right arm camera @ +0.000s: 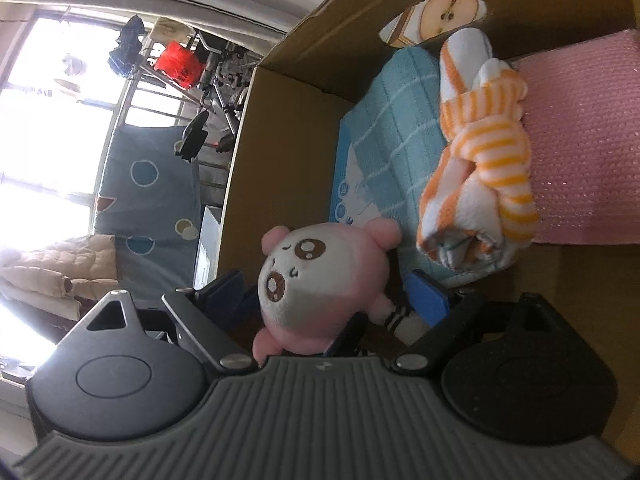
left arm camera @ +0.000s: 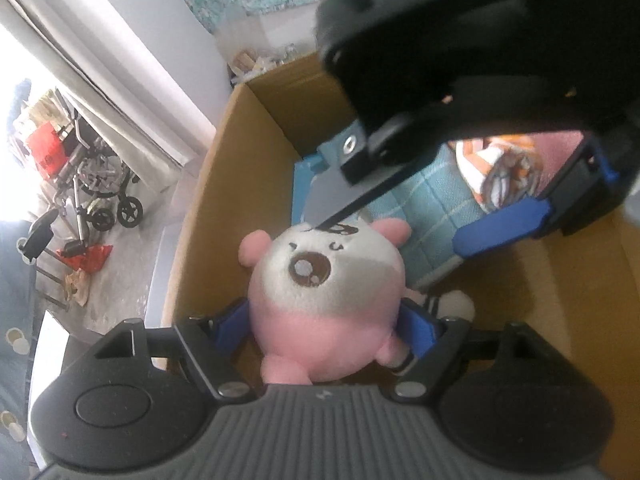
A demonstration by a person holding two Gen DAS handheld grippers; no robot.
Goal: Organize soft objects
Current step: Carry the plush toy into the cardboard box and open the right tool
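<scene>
One pink plush toy (right arm camera: 320, 280), one striped towel (right arm camera: 480, 168), one teal cloth (right arm camera: 392, 120), one cardboard box (right arm camera: 280, 152)

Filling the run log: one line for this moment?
left gripper: holding plush toy | right gripper: open | over cardboard box

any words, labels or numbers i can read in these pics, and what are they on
Blue and white pack under the teal checked towel: printing shows, too blurred to read.
Red bag by the window: dark marks, too small to read.
Cardboard box: an apple picture, no words.
Pink plush toy: only a stitched face.
Nothing is legible.
</scene>
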